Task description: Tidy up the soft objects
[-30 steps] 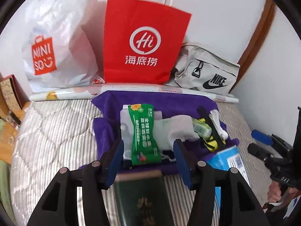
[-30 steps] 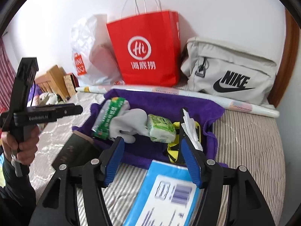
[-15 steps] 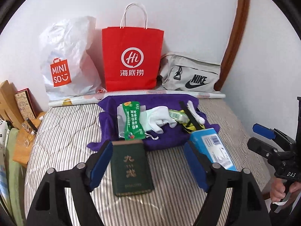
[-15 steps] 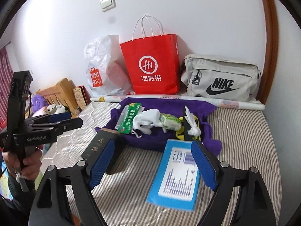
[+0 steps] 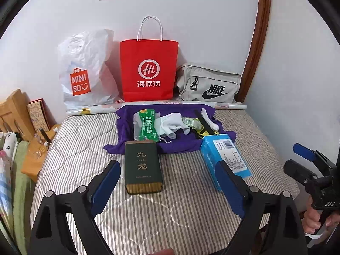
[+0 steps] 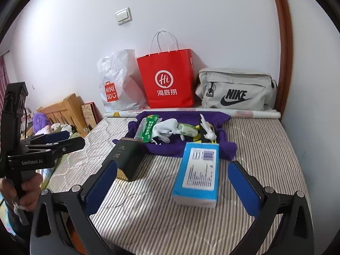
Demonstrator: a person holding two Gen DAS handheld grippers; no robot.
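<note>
A purple cloth (image 5: pixel 170 146) (image 6: pixel 225 144) lies spread on the striped mattress. On it rest a green wipes pack (image 5: pixel 147 125) (image 6: pixel 147 130), white gloves (image 5: pixel 171 125) (image 6: pixel 164 127), a small tissue pack (image 6: pixel 187 128) and a black and yellow strap (image 5: pixel 201 127). A dark green box (image 5: pixel 142 166) (image 6: pixel 127 157) and a blue box (image 5: pixel 226 161) (image 6: pixel 198 174) stand in front of the cloth. My left gripper (image 5: pixel 167 187) and right gripper (image 6: pixel 172 188) hang above the near mattress, jaws still opening, nothing between them.
Against the wall stand a white Miniso bag (image 5: pixel 85 72), a red paper bag (image 5: pixel 148 70), a grey Nike bag (image 5: pixel 209 85) and a rolled poster (image 5: pixel 157 107). A wooden headboard (image 6: pixel 63 110) and plush toys sit left of the mattress (image 5: pixel 85 148).
Both grippers pulled back and up from the cloth and opened wider. The green and blue boxes now stand free on the mattress in front of them.
</note>
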